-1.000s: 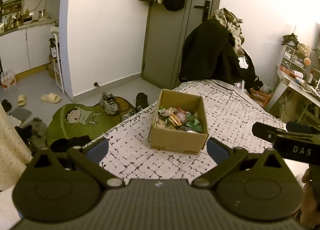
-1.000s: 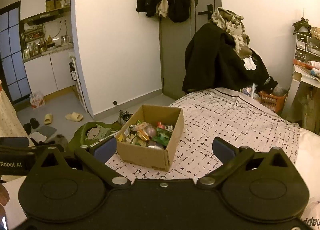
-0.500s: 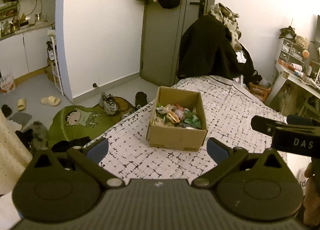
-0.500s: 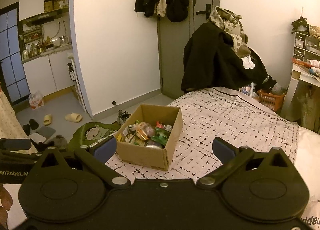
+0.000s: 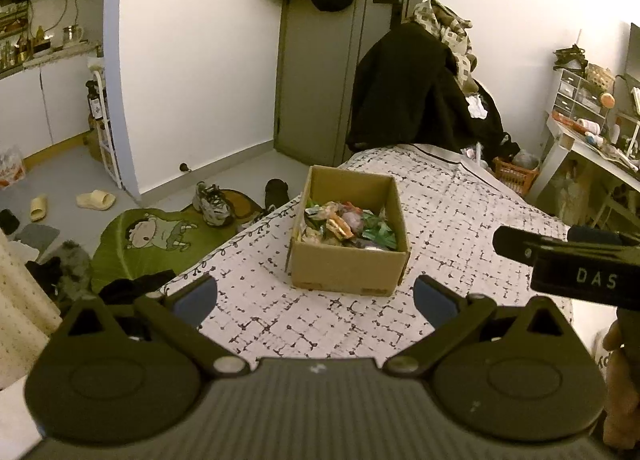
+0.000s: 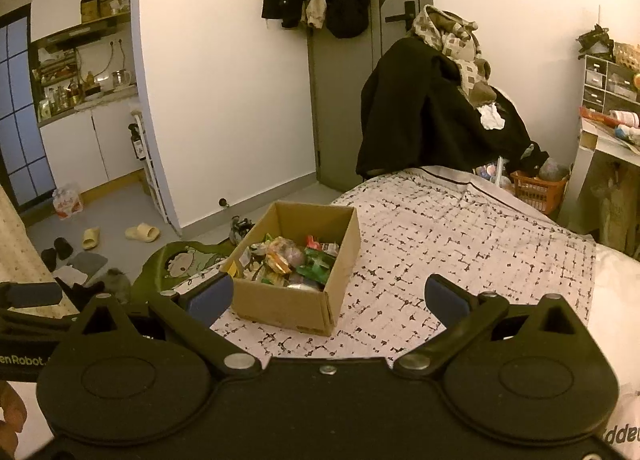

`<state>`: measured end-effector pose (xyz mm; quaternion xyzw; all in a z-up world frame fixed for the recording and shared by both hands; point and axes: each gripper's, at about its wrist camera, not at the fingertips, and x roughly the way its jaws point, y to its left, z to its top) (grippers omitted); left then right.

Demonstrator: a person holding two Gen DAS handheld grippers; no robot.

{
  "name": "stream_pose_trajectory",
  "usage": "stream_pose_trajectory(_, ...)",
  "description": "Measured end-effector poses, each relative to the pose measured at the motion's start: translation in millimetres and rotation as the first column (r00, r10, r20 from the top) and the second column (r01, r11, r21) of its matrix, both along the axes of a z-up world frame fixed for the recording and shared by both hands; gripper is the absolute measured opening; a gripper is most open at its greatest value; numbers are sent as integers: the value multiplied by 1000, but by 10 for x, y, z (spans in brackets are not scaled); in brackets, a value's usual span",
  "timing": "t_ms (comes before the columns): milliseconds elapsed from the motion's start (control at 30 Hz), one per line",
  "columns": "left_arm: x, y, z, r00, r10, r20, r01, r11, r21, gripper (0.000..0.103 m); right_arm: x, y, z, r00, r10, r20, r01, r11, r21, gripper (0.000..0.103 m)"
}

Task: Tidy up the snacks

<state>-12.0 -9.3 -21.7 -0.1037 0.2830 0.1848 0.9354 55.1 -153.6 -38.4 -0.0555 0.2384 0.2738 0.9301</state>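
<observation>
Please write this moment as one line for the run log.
stage: approach | left gripper: open, empty | right gripper: open, empty | cardboard box: on patterned bedspread, full of snack packets | contact: none

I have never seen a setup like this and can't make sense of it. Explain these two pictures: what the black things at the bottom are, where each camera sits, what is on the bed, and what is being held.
There is no robot here. A person holds a hand-operated two-finger gripper in each hand, and each gripper carries a wide-angle camera looking forward along its fingers.

One picture comes from the left gripper, the other from the right gripper. The black shapes at the bottom are each gripper's own body, and the blue-tipped prongs are its fingers.

On the patterned bedspread stands an open cardboard box filled with mixed snack packets.

Nothing is held. Both grippers are open, hanging short of the box. In the left view, the other gripper pokes in from the right edge.
</observation>
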Motion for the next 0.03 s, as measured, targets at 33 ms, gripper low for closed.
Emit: stream_pose_trajectory(33, 7, 1, -5, 1000, 2, -2, -2, 1000, -4, 103, 1, 8, -8, 1000, 2, -3, -2, 1000, -2, 103)
